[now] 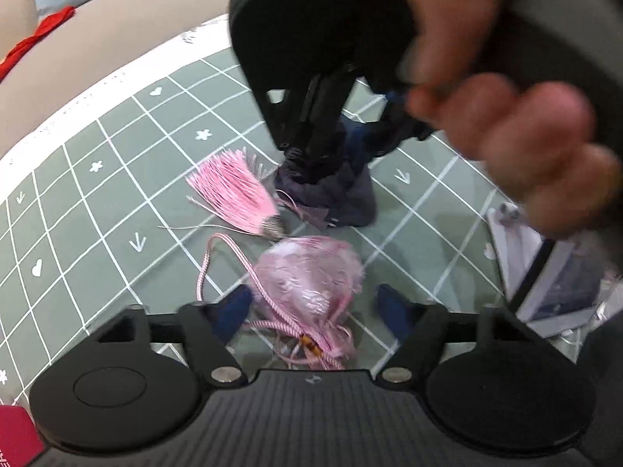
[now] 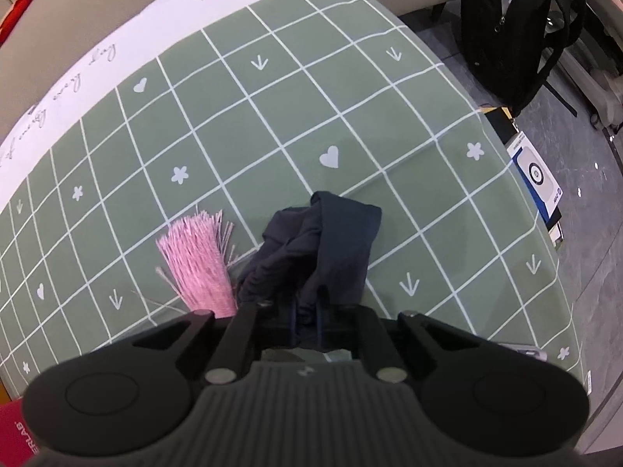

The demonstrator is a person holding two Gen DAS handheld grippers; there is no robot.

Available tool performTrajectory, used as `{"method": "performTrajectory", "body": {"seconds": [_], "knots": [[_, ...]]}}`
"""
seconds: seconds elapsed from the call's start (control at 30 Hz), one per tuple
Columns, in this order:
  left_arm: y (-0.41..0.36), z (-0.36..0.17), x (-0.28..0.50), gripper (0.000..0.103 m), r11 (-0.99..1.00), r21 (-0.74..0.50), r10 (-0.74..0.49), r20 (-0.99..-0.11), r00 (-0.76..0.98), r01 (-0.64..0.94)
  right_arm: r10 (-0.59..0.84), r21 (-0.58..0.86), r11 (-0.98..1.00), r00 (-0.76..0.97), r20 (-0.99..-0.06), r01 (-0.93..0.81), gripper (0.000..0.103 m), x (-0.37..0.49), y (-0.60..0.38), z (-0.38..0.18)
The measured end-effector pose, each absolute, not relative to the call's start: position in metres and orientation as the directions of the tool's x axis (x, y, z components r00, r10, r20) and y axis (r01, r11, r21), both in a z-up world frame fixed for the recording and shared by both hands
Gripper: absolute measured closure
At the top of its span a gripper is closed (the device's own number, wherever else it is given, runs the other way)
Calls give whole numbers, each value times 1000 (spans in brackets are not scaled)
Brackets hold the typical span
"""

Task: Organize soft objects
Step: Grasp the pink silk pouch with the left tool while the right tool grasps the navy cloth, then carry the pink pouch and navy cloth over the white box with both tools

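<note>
A pink embroidered pouch [image 1: 311,280] with a pink cord [image 1: 218,268] lies on the green checked tablecloth [image 1: 97,202], between the two blue fingertips of my left gripper [image 1: 315,307], which is open around it. A pink tassel [image 1: 237,194] lies just beyond it and also shows in the right wrist view [image 2: 198,264]. My right gripper [image 2: 307,311] is shut on a dark navy cloth [image 2: 327,245], seen from the left wrist view [image 1: 335,190] with the gripper pressing down on it.
A beige sofa [image 1: 97,39] with a red cloth [image 1: 35,39] borders the table's far side. A black backpack [image 2: 514,27] stands on the floor to the right. A white and blue box [image 2: 537,179] lies by the table's right edge.
</note>
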State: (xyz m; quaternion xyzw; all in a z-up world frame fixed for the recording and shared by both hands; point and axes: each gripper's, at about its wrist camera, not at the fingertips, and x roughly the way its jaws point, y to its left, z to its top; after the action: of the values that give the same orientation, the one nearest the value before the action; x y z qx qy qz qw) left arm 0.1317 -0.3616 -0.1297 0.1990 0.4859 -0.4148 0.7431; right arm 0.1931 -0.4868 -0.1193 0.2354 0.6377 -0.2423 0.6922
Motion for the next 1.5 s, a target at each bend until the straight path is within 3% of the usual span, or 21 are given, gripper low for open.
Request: {"method": "performTrajectory", "body": {"seconds": [0.27,0.4,0.83,1.1,1.5], "knots": [[-373,-144,130,46,565,-13,-369,-899,238,825,-46,24,807,103,-994,589,97,189,-482,-108],[-368,-141,125,50,590,-8,-377,-887,267,807,-71,5,824,111,-991,566,97,187,-482,-100],[-345,-101,123,51,645,-57,-367,-898,244,762,-69,18,852,146,-987,523,97,178,-466,-56],[-301,-50,148,51,755,-132,-371,-893,253,642,-116,4,880,225,-967,475,97,170,-437,10],[-209,38,190,51,878,-90,-288,-884,367,470,-90,39,944,369,-925,327,97,190,-341,105]]}}
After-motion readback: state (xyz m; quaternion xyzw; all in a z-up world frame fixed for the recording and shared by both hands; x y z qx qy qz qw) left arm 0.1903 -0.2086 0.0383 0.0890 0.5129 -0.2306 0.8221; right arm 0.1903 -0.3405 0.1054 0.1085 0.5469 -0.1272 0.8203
